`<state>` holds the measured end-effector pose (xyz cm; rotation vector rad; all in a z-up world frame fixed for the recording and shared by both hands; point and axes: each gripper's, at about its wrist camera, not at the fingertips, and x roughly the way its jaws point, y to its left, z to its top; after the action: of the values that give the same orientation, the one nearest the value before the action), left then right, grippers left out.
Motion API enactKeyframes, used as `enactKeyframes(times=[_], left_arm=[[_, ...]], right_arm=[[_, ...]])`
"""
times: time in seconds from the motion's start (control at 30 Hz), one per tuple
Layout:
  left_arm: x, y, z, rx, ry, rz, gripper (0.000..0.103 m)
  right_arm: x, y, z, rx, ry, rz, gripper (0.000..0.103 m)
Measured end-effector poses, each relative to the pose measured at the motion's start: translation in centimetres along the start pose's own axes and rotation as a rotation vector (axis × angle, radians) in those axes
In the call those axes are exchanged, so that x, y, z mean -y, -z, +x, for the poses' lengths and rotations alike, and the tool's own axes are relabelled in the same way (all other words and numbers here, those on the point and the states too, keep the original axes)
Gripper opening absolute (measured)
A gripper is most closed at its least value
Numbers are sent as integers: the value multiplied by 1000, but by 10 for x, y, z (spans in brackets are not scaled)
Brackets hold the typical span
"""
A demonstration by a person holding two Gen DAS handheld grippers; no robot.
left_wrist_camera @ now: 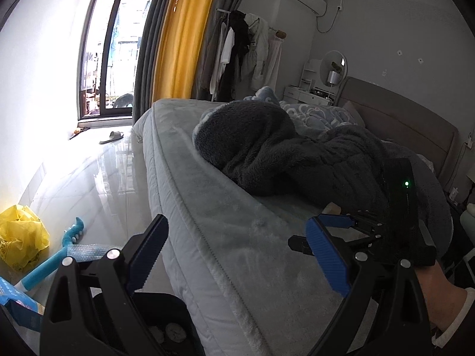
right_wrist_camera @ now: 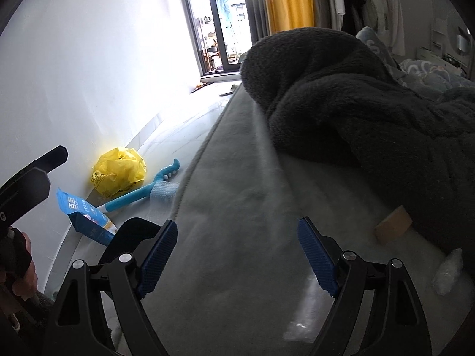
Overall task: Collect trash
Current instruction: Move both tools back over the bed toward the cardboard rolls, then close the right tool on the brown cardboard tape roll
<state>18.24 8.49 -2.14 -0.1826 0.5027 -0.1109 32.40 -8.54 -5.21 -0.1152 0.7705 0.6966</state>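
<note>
Over the near edge of the grey bed both tools hung with jaws spread wide and nothing between them: the right gripper and, to its left, the left gripper. Trash lay on the floor to the left by the wall: a crumpled yellow bag and a blue packet. Clear wrappers and a cardboard scrap sat on the mattress beside the dark blanket.
</note>
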Motion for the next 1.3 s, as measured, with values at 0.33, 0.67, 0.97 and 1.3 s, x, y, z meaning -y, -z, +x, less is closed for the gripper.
enactKeyframes(times=[0.33,0.67,0.97,1.3], left_arm=[[42,2,35,-77,47,28,95],[75,11,70,-157,65,56,95],[97,24,93,-227,88,38,95],[114,30,110,-280,107,2,95]], right_arm=[[49,20,-19,3,78,20,84],[81,36,-34,-5,104,50,84],[106,56,-40,-36,112,78,84],[116,69,-38,-76,94,72,79]])
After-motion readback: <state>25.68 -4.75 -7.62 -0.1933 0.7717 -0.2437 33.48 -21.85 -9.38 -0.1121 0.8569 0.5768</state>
